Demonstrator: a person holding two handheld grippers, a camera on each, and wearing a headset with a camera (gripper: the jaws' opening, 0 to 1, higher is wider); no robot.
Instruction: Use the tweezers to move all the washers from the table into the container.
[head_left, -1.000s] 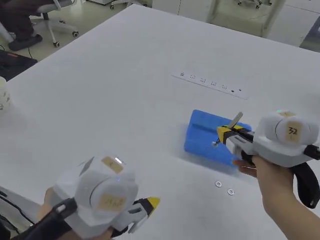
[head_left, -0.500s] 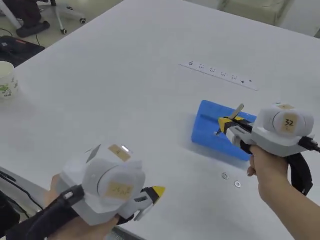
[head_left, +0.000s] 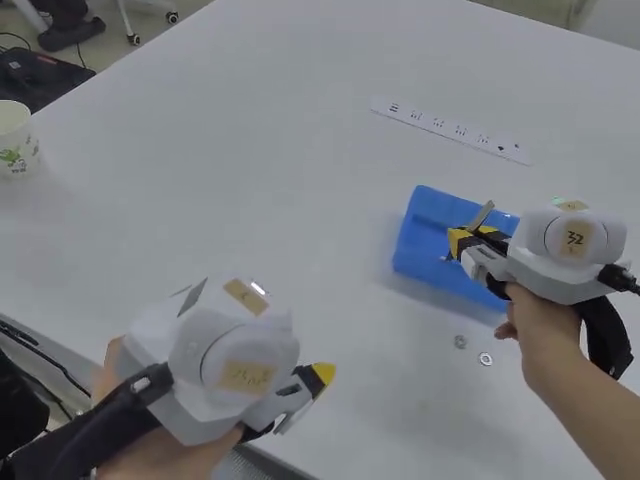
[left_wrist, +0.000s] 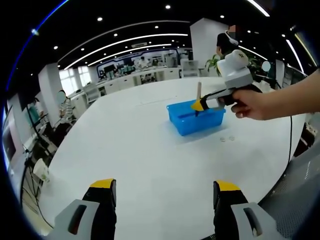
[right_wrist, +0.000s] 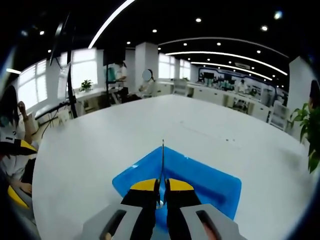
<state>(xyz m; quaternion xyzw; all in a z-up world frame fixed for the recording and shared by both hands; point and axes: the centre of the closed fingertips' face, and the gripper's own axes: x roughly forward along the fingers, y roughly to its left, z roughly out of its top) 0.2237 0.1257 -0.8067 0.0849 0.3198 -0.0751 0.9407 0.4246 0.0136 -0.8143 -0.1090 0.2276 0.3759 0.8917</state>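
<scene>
Right gripper view: my right gripper (right_wrist: 161, 186) pinches the tweezers (right_wrist: 162, 159) over the container (right_wrist: 205, 181), left gripper (left_wrist: 165, 189) spread; any slack could tilt them off the washers (head_left: 460, 342).

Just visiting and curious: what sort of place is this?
Likely an open-plan office or lab: rows of desks under long ceiling lights, and a big white table with a socket strip.

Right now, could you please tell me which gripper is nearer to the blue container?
Right. The right gripper holds the tweezers over the blue container; the left gripper hangs open, well apart from it.
</scene>
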